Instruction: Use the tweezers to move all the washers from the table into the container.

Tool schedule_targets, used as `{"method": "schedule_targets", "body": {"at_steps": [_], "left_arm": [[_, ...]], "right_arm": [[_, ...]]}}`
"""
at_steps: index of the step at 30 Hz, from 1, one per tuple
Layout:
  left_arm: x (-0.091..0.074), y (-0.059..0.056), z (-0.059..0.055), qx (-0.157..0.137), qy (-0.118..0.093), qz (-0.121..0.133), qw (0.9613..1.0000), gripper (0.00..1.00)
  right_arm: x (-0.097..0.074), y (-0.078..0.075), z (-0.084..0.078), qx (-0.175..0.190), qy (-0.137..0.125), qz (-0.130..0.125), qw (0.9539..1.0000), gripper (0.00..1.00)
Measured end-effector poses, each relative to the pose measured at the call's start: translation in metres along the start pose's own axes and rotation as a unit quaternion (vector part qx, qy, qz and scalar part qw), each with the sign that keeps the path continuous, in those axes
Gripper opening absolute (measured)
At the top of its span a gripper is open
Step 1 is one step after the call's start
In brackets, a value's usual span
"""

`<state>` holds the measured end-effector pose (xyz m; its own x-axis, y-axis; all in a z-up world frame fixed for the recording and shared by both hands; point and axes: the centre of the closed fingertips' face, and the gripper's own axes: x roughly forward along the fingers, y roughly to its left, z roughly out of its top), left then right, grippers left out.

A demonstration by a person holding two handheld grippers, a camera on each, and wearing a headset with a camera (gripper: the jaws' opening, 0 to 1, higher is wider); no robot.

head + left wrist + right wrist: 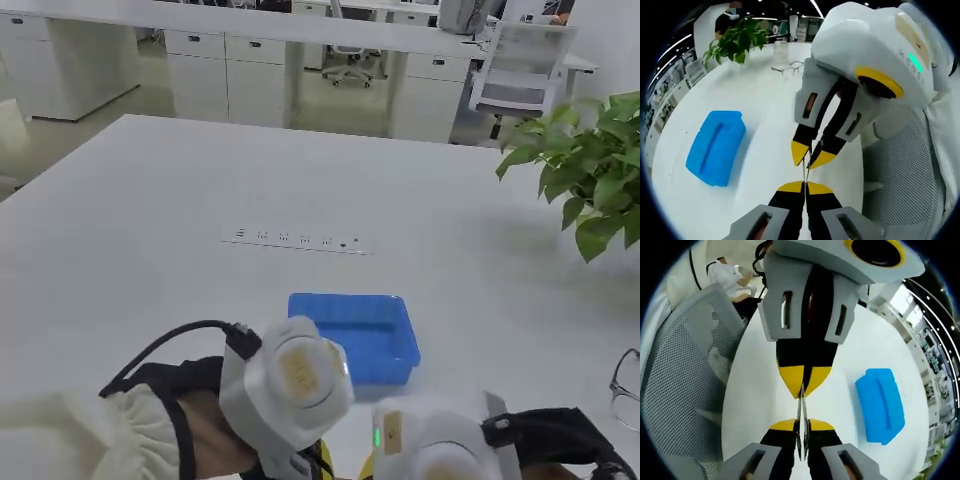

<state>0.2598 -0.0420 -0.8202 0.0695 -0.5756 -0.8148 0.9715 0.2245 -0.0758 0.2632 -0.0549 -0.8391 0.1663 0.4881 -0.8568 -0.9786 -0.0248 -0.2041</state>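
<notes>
The left gripper point(804, 187) and right gripper point(810, 156) are both clamping the tweezers point(804, 172) at lower centre; the blue container point(715, 145), centre-left, is looking empty, so moving the washers is seemingly all remaining

The head view looks forward and down from above across the white table point(300, 170), with the blue container point(355, 330) close below. The two gripper views face each other at very close range: the left gripper view looks at the right gripper point(810, 156), the right gripper view at the left gripper point(803, 385), and both share the tweezers point(801, 415) between them. All three share the container and table
</notes>
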Motion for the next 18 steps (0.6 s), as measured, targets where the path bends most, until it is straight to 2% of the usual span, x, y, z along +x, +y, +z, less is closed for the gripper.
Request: {"method": "schedule_targets", "body": {"at_steps": [2, 3, 4, 6, 8, 9, 10, 11, 13, 14, 17, 18], "left_arm": [[0.007, 0.003, -0.001, -0.022, -0.008, 0.0, 0.9997, 0.0], [0.011, 0.005, -0.002, -0.025, -0.003, -0.002, 0.9997, 0.0], [0.015, 0.005, -0.004, -0.022, 0.001, -0.001, 0.9998, 0.0], [0.021, 0.009, -0.009, 0.003, 0.017, 0.007, 0.9998, 0.0], [0.026, 0.011, -0.013, -0.001, 0.021, 0.005, 0.9998, 0.0], [0.027, 0.012, -0.015, -0.002, 0.022, 0.004, 0.9998, 0.0], [0.029, 0.014, -0.016, -0.002, 0.023, 0.003, 0.9997, 0.0], [0.03, 0.014, -0.017, -0.003, 0.024, 0.001, 0.9997, 0.0], [0.033, 0.016, -0.02, -0.006, 0.03, 0.001, 0.9995, 0.0], [0.035, 0.017, -0.021, -0.009, 0.032, 0.002, 0.9994, 0.0], [0.037, 0.019, -0.026, -0.008, 0.042, 0.005, 0.9991, 0.0], [0.038, 0.019, -0.027, -0.007, 0.045, 0.004, 0.999, 0.0]], "right_arm": [[0.004, -0.004, -0.004, 0.006, 0.005, -0.01, 0.9999, 0.05], [0.008, -0.004, -0.008, 0.023, 0.005, -0.007, 0.9997, 0.06], [0.01, -0.004, -0.01, 0.04, 0.006, -0.005, 0.9992, 0.06], [0.014, -0.004, -0.014, 0.059, 0.003, 0.001, 0.9982, 0.07], [0.014, -0.006, -0.017, 0.064, 0.001, -0.012, 0.9979, 0.08], [0.014, -0.005, -0.018, 0.065, -0.002, -0.01, 0.9978, 0.08], [0.015, -0.002, -0.022, 0.086, 0.001, -0.006, 0.9963, 0.08], [0.015, -0.004, -0.025, 0.102, 0.003, -0.015, 0.9947, 0.11], [0.015, -0.001, -0.032, 0.118, 0.007, -0.015, 0.9929, 0.14], [0.012, -0.002, -0.033, 0.143, -0.001, -0.025, 0.9895, 0.16], [0.004, 0.006, -0.032, 0.198, -0.023, -0.016, 0.9799, 0.25], [-0.001, 0.006, -0.033, 0.228, -0.032, -0.023, 0.9729, 0.3]]}}
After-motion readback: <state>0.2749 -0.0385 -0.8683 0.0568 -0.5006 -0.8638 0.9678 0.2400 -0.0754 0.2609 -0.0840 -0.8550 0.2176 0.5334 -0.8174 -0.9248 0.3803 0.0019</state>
